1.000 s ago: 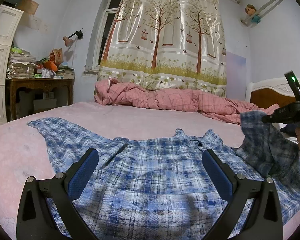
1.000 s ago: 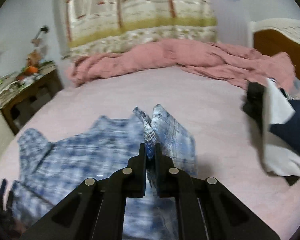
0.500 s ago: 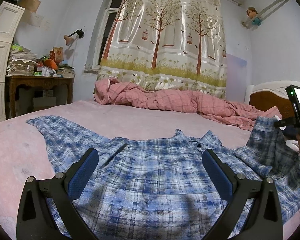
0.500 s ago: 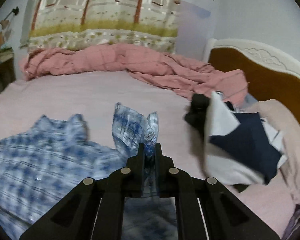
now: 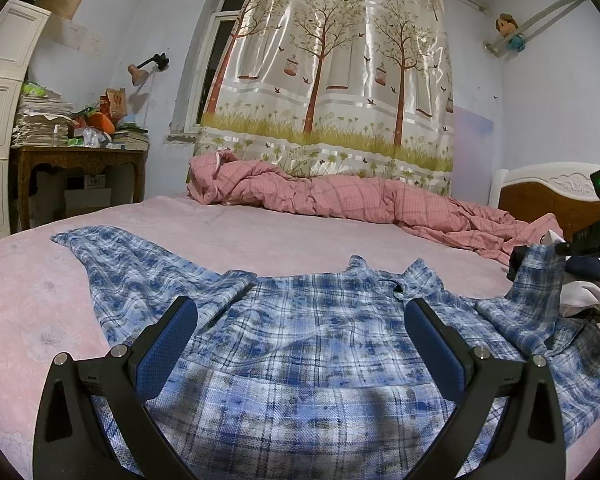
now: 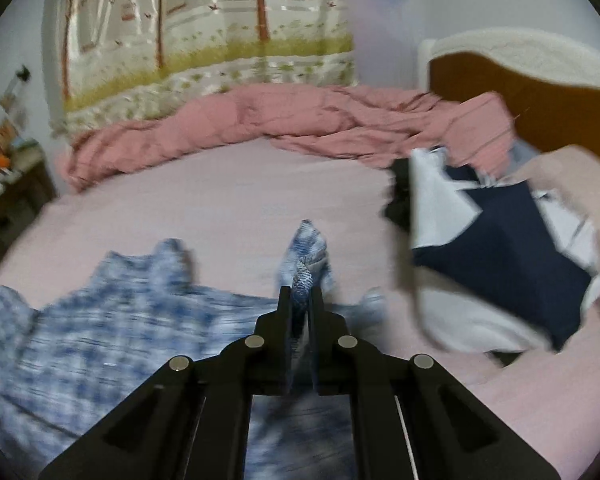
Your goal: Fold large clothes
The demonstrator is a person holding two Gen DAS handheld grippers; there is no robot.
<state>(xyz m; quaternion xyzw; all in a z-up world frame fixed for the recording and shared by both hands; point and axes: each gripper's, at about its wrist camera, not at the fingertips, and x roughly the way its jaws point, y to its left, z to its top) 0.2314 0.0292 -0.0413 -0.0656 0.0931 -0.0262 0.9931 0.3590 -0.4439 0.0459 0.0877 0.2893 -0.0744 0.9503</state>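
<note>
Blue-and-white plaid cotton shirt (image 5: 300,344) is spread on the pink bed (image 5: 40,300). Its sleeve cuff (image 6: 302,280) is pinched in the right hand-held gripper (image 6: 300,296); it is best carried inward, kept low and taut. The left hand-held gripper (image 5: 300,340) is held spread above the hem. The right view is blurred, and the near hem is cut off.

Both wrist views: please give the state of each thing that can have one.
Plaid shirt: spread flat on bed, one sleeve lifted.
Left gripper: open, empty.
Right gripper: shut on sleeve.
Pink quilt: crumpled.
Curtain: drawn.
</note>
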